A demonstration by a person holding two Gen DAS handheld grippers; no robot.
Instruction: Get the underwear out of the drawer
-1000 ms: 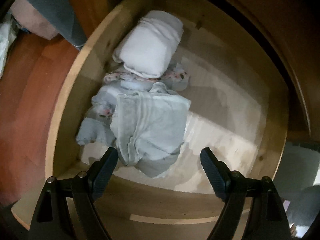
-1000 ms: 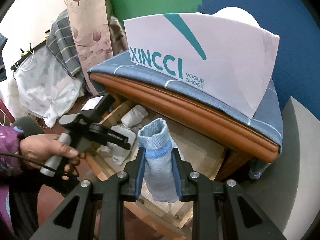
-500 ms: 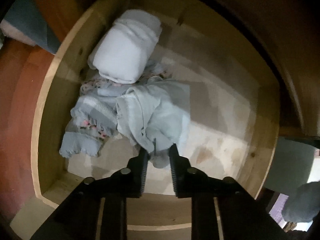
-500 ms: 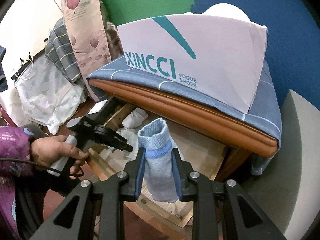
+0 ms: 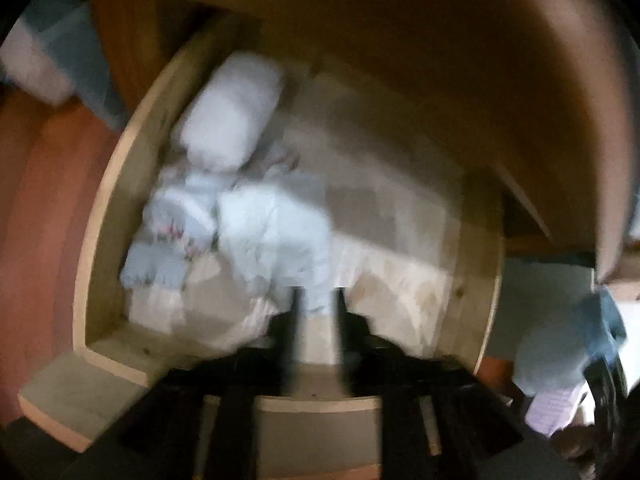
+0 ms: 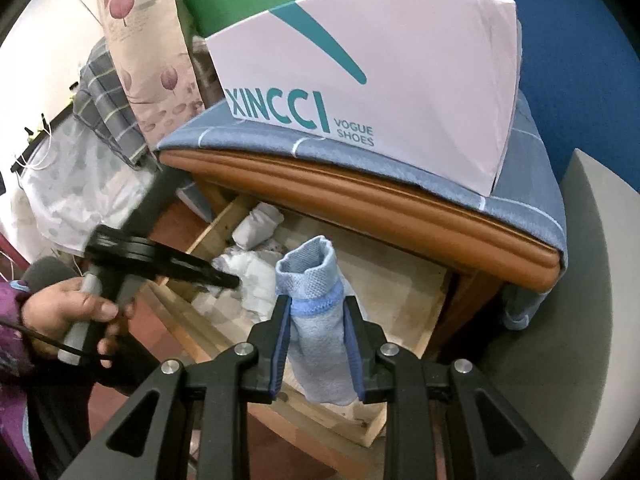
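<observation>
Gripping its grey handle at the left of the right wrist view, the person's left hand [image 6: 76,304] angles the left gripper [image 5: 316,304] down into the open wooden drawer [image 5: 96,216]. Its jaws, which have just been opening a little after a pinch, stand narrow with a fold of the pale grey underwear [image 5: 276,236] between them; the left wrist view is too blurred to tell whether the pads press on it. That garment lies mid-drawer, bunched toward the left wall. Beside it, against the left wall, sits a crumpled piece with pink print [image 5: 176,232], and behind that, toward the back left corner, a white rolled bundle [image 5: 228,116]. Over to the right, the right gripper [image 6: 318,340] is clamped on a light blue rolled garment [image 6: 316,304], upright above the drawer's front edge. Behind, a XINCCI shoe box [image 6: 380,80] sits on the blue-covered top.
</observation>
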